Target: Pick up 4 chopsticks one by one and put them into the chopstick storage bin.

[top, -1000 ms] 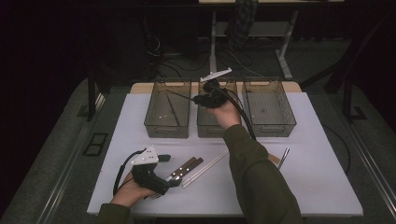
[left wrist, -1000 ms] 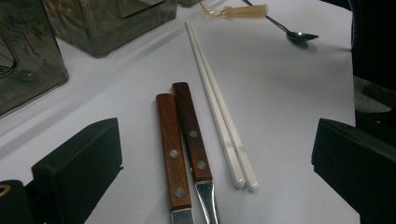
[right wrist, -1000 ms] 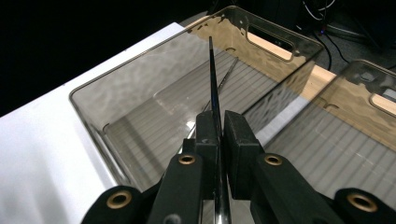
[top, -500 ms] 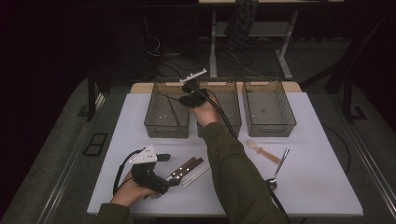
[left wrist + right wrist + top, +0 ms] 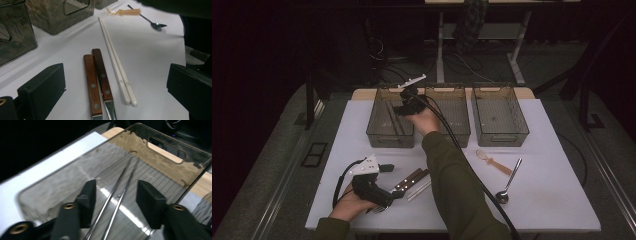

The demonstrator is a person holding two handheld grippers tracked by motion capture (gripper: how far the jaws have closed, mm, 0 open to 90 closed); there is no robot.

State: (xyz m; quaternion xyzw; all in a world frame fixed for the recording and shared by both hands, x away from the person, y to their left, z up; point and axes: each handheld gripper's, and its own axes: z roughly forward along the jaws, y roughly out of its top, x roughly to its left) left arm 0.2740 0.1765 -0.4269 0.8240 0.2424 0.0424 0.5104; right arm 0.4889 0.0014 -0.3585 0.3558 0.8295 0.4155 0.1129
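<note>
Right tool (image 5: 115,202) view alone reveals metal chopsticks (image 5: 120,192) inside bin (image 5: 50,192).

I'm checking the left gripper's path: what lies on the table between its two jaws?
In the left gripper view, two wooden-handled knives and a pair of white chopsticks lie side by side between the open jaws of the left gripper.

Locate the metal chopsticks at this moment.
The metal chopsticks lie on the floor of the left bin in the high view, between the right gripper's open jaws above them.
</note>
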